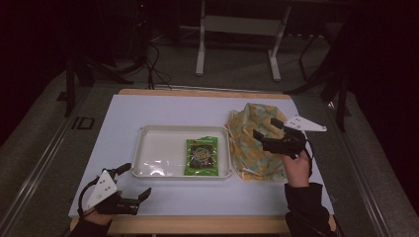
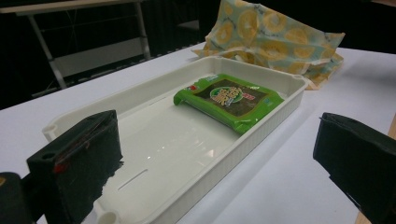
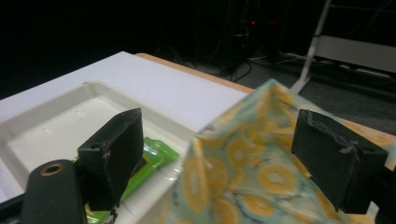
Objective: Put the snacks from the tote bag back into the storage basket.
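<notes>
A white tray (image 1: 148, 143) lies mid-table with a green snack packet (image 1: 202, 156) flat at its right end. Right of the tray sits a crumpled yellow-patterned cloth bag (image 1: 249, 148). My right gripper (image 1: 266, 127) hovers over the bag, open. In the right gripper view the bag's raised peak (image 3: 243, 172) stands between the wide jaws (image 3: 219, 126) untouched, with the packet (image 3: 152, 156) and tray (image 3: 56, 121) to the left. My left gripper (image 1: 136, 180) rests open near the front left edge. Its view faces the tray (image 2: 261, 126), packet (image 2: 229, 98) and bag (image 2: 275, 42) with nothing in its jaws (image 2: 219, 135).
A white mat (image 1: 163, 106) covers the table, and a wooden edge (image 1: 197, 224) shows along the front. White stand legs (image 1: 200, 54) and cables lie on the floor beyond the far edge. The surroundings are dark.
</notes>
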`<action>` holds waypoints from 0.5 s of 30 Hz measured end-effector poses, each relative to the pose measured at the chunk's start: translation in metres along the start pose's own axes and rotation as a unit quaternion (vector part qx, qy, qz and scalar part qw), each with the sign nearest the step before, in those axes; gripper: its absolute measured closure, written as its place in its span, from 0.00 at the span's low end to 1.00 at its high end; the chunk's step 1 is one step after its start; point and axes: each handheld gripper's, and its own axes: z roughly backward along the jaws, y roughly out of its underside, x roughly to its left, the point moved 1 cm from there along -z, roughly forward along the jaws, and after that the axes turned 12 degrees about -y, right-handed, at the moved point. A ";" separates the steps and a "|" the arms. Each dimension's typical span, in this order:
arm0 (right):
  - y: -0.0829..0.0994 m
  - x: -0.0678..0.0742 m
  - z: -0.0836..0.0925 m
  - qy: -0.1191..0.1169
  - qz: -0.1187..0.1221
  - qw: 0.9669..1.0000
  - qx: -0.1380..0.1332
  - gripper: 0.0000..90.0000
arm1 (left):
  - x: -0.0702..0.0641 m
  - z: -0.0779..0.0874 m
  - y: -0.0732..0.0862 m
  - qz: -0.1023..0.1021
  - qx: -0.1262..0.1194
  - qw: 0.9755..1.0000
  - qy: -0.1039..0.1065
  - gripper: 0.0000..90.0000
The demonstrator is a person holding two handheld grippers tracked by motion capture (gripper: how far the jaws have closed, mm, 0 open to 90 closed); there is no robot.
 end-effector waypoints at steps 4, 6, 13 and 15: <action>0.004 -0.009 0.013 0.028 0.002 1.000 0.002 0.19 | 0.000 0.000 0.000 0.000 0.000 1.000 0.000 0.02; 0.006 -0.012 0.020 0.043 0.004 0.999 0.003 0.19 | 0.000 0.000 0.000 0.000 0.001 1.000 0.000 0.02; 0.014 -0.022 0.043 0.083 0.003 0.997 0.001 0.19 | 0.000 0.000 0.000 -0.002 0.001 1.000 0.000 0.02; 0.017 -0.024 0.048 0.092 0.003 0.996 0.001 0.19 | 0.000 0.000 0.000 -0.002 0.002 1.000 0.000 0.02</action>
